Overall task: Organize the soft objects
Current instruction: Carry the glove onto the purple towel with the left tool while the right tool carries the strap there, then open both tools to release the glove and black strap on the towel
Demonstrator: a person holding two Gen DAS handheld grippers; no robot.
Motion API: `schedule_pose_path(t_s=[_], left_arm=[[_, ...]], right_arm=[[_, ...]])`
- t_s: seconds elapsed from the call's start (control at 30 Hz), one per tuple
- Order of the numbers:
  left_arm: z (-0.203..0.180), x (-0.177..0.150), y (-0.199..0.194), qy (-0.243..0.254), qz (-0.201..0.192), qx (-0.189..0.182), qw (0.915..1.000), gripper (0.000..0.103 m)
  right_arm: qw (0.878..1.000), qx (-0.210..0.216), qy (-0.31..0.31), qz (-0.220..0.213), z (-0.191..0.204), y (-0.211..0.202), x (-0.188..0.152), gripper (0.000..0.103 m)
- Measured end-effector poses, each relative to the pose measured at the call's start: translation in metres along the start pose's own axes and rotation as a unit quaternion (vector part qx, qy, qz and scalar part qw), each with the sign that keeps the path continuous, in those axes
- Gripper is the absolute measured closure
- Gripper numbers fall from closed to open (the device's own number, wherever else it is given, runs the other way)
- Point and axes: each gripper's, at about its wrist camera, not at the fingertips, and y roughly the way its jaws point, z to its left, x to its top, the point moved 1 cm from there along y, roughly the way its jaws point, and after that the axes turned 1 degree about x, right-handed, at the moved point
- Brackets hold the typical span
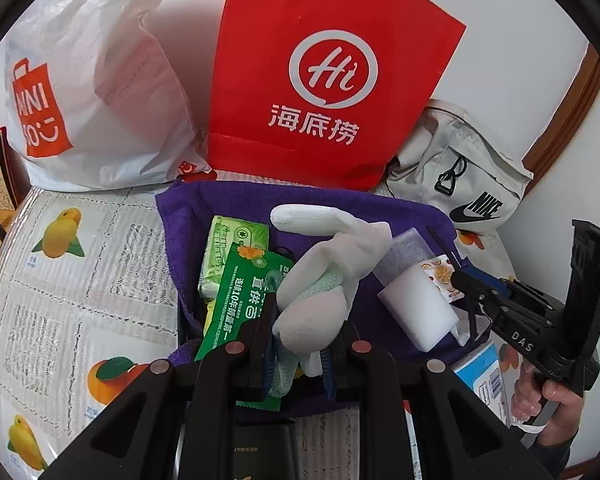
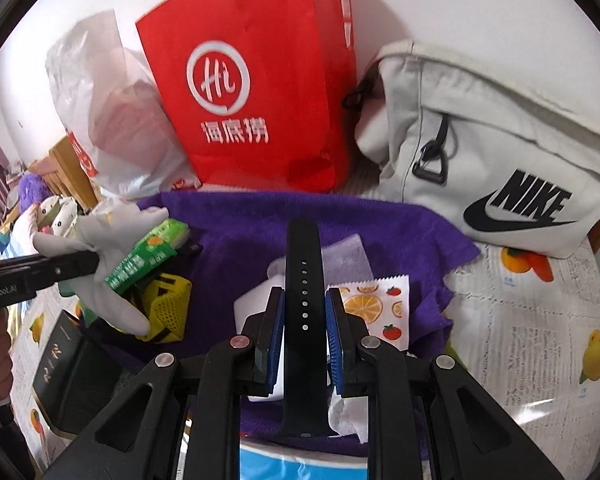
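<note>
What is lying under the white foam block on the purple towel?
The white foam block rests on the purple towel, partly overlapping a fruit-printed sachet and crumpled tissue. Anything directly beneath is covered.

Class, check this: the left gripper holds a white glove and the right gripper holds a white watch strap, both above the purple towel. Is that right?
One detail is wrong: the watch strap in the right gripper is black, as the right wrist view shows. The left gripper does hold the white glove above the purple towel.

Left gripper (image 1: pixel 298 354) angles downward, jaws clamped on a white glove (image 1: pixel 324 280); right gripper (image 2: pixel 302 328) angles downward too, pads pinching a black watch strap (image 2: pixel 303 280)
</note>
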Motion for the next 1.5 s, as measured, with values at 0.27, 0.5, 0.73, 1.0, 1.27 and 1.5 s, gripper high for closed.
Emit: schedule_pose_path(t_s=[0.27, 0.5, 0.73, 1.0, 1.27, 1.5], left_arm=[[0.0, 0.002, 0.009, -0.001, 0.004, -0.002, 1.0, 0.085], [-0.006, 0.005, 0.012, 0.004, 0.005, -0.007, 1.0, 0.085], [-0.015, 0.006, 0.02, 0.011, 0.014, -0.023, 0.9996, 0.085], [-0.025, 0.004, 0.037, 0.02, 0.029, -0.032, 0.9989, 0.085], [-0.023, 0.005, 0.055, 0.024, 0.041, -0.015, 0.9987, 0.083], [-0.023, 0.007, 0.063, 0.029, 0.047, -0.001, 0.9985, 0.07]], right_arm=[[0.999, 0.011, 0.006, 0.03, 0.0, 0.014, -0.004, 0.082], [0.999, 0.014, 0.013, 0.041, -0.004, 0.018, -0.007, 0.081], [1.0, 0.003, 0.009, 0.014, -0.006, -0.001, -0.009, 0.056], [1.0, -0.002, 0.013, 0.0, -0.006, -0.022, -0.021, 0.056], [1.0, -0.003, 0.017, 0.004, -0.005, -0.024, -0.028, 0.056], [1.0, -0.004, 0.003, 0.009, 0.001, -0.021, -0.03, 0.056]])
